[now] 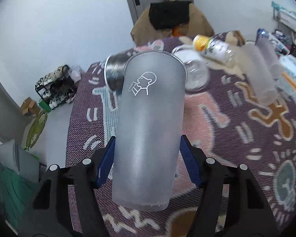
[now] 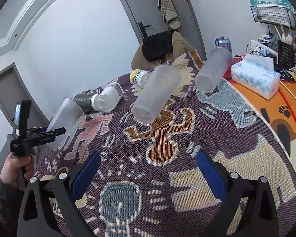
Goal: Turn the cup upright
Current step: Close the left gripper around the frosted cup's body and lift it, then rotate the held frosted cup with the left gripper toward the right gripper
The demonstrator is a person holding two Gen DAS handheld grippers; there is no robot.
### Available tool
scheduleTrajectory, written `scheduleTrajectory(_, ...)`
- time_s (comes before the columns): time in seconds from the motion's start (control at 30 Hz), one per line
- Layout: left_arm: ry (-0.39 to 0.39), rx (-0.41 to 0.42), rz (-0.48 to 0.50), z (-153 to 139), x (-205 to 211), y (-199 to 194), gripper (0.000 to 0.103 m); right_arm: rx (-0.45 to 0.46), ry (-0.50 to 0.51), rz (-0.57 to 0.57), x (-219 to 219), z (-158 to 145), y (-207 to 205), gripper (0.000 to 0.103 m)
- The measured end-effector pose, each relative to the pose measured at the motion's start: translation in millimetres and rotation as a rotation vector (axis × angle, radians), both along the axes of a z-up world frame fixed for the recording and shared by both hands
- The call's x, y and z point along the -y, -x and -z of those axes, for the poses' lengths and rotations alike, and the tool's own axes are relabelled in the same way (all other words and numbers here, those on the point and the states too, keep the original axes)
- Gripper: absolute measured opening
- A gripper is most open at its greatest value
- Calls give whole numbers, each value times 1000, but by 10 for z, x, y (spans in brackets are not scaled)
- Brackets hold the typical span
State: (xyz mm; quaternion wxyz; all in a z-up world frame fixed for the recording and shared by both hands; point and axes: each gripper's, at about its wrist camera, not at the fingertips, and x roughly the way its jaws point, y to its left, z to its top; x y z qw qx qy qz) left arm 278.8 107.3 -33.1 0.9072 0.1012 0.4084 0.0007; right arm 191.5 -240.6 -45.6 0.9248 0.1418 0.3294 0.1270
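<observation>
My left gripper (image 1: 147, 144) is shut on a frosted grey cup (image 1: 148, 126) with a white line drawing of a head. The cup is held off the patterned table cloth (image 1: 227, 138), its rim pointing away from me and its base towards the camera. In the right wrist view the same cup (image 2: 65, 120) shows at the far left, tilted, in the left gripper (image 2: 55, 133). My right gripper (image 2: 148, 158) is open and empty above the cloth. Two more frosted cups (image 2: 155, 92) (image 2: 214, 69) lie on their sides further back.
A clear jar with a white lid (image 2: 106, 100), a dark can (image 2: 82, 100) and a yellow-capped bottle (image 2: 139, 77) lie on the cloth. A tissue pack (image 2: 255, 77) and a drink can (image 2: 224, 43) stand at the right. A chair with a coat (image 1: 171, 21) is behind the table.
</observation>
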Motion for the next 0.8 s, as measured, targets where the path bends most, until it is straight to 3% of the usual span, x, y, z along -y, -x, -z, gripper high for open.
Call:
scheduleTrajectory(0.1, -18, 41, 22, -149, 188, 181, 64, 8, -15, 12, 90, -20, 101, 95)
scheduleTrajectory(0.3, 19, 62, 79, -325, 529, 444, 64, 16, -38, 39, 273, -33, 298, 95)
scheduleTrajectory(0.8, 116, 25, 193, -240, 1280, 1017, 65, 20, -95, 85, 665, -9, 657, 95)
